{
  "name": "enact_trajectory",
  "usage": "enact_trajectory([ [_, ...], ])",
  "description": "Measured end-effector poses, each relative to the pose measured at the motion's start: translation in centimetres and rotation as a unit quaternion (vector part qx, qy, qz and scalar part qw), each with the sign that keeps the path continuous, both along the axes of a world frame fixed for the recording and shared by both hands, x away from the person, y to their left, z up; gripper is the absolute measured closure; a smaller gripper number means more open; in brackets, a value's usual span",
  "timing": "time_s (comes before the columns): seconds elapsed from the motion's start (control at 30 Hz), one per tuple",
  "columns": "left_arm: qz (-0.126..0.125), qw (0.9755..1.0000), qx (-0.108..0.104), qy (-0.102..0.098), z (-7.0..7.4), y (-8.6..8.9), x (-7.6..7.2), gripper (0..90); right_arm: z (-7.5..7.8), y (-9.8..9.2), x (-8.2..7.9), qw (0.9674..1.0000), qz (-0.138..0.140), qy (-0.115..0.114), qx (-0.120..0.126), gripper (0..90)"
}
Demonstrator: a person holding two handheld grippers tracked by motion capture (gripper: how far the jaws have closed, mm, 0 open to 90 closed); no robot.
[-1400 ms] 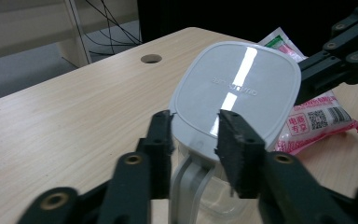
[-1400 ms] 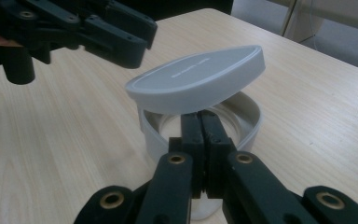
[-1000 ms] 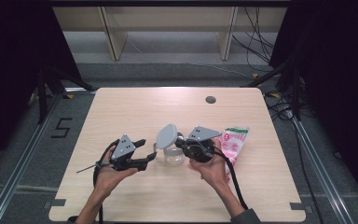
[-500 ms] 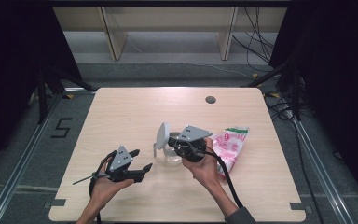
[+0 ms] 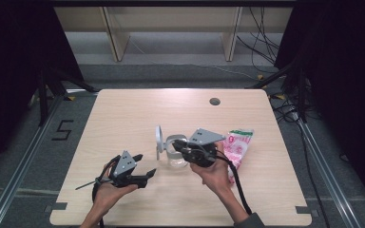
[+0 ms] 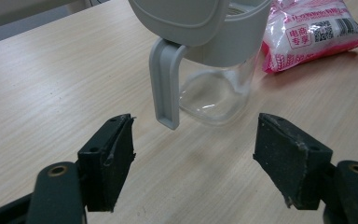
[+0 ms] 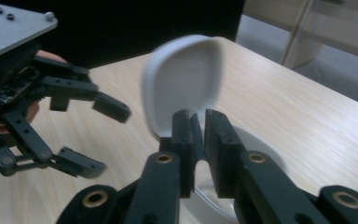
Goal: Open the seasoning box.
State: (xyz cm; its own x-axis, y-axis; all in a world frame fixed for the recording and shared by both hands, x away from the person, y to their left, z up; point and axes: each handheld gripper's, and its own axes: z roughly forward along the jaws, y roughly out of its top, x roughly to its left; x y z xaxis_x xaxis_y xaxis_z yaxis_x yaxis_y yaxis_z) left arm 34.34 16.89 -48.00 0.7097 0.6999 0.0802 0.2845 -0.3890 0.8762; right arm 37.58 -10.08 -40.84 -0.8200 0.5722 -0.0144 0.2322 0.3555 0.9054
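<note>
Jar (image 5: 177,156): clear glass with a grey collar and a grey handle, standing near the middle of the table, a little toward the near edge; its lid (image 5: 158,141) is swung up on the left side and stands on edge.
Left gripper (image 5: 144,167): nearest the near edge, left of the jar and apart from it; its jaws have just been opening and stand wide, nothing between them. In the left gripper view the handle (image 6: 164,84) hangs just beyond the two pads, untouched.
Left hand (image 5: 108,192): under the gripper, forearm coming in over the near edge.
Right gripper (image 5: 183,151): at the jar's rim, on its right side; the right gripper view shows the jaws close together over the rim, a narrow slit between them. They have just been opening a little; whether the pads press on the rim I cannot tell.
Right hand (image 5: 214,172): behind the gripper, a cable trailing toward the near edge.
Pink bag (image 5: 236,145): lying flat to the right of the jar, toward the right edge.
Table (image 5: 138,109): pale wood; a small dark round hole (image 5: 214,101) near the far edge.
</note>
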Motion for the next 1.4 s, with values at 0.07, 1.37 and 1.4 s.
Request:
enact_trajectory([
  [0.07, 0.002, 1.0, -0.007, 0.005, 0.0, -0.1, 0.0, 27.3, 0.0, -1.4, -0.1, 0.9998, -0.018, -0.004, -0.003, 77.7],
  [1.37, 0.001, 0.9996, -0.012, 0.027, -0.6, -0.9, 0.1, 22.8, -6.5, -18.4, -0.2, 0.9559, -0.277, 0.088, 0.044, 25.7],
  [1.4, -0.002, 0.9997, -0.009, 0.024, -0.6, -0.9, 0.2, 22.8, -6.5, -18.0, -0.4, 0.9508, -0.287, 0.105, 0.048, 25.3],
])
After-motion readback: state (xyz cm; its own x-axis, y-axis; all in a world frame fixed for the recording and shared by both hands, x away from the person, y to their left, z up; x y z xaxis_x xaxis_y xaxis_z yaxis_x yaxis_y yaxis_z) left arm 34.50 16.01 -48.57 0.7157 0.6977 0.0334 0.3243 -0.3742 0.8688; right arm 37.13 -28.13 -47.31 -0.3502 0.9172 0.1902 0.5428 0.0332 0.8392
